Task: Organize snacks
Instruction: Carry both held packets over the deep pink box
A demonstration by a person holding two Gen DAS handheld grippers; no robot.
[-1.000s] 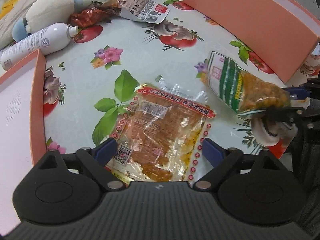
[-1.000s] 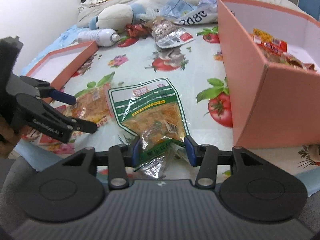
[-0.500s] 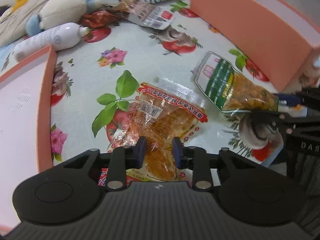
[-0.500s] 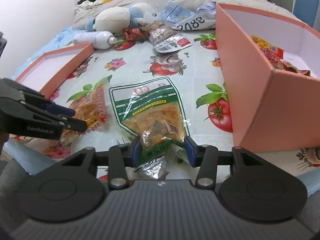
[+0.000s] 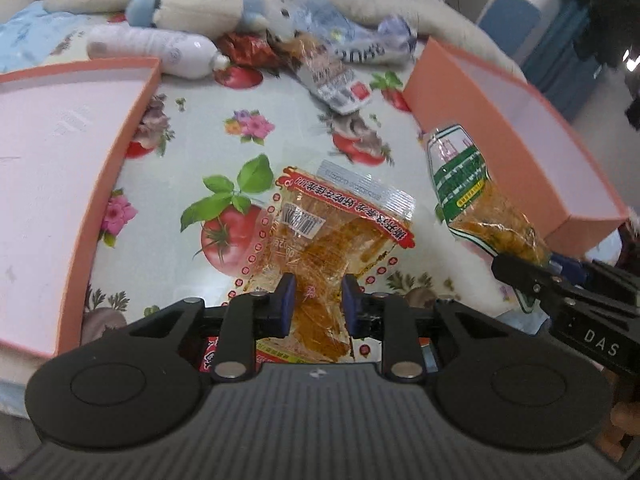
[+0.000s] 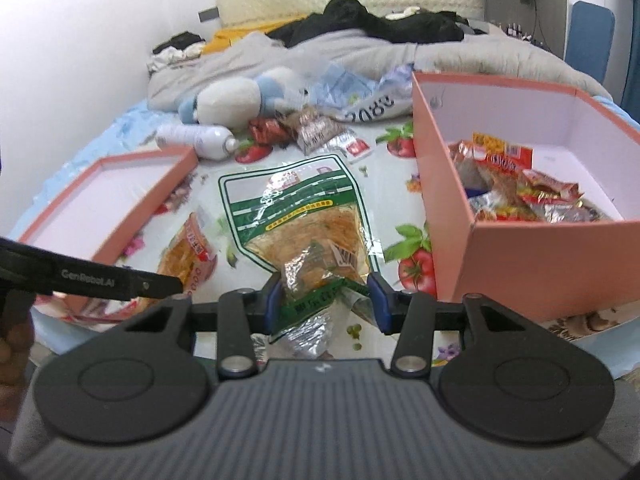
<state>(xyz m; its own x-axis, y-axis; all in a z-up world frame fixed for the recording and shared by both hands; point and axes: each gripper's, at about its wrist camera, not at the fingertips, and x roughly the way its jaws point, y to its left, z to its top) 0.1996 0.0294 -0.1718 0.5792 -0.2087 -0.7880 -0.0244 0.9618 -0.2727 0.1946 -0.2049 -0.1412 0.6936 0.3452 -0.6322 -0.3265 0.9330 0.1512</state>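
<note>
Two handheld grippers work over a surface covered with a cloth (image 5: 280, 128) printed with tomatoes and flowers. In the left wrist view, the left gripper (image 5: 316, 304) sits at the lower centre, its jaws clenched on the near end of a clear red-trimmed snack packet (image 5: 332, 232) holding orange strips — the packet's far end tilts up toward the middle of the frame. At the right edge, the right gripper (image 5: 532, 268) grips a green-and-white snack bag (image 5: 464, 176). In the right wrist view, the same bag (image 6: 296, 208) fills the centre, its crumpled near end pinched between the blue pads (image 6: 378, 296). On the right stands a tall pink box (image 6: 520, 256) with several snack packets (image 6: 532, 192) inside. A shallow pink lid (image 6: 120, 192) lies at the left. A white bottle (image 6: 192, 138) and a plush toy (image 6: 232, 100) lie farther back.
</note>
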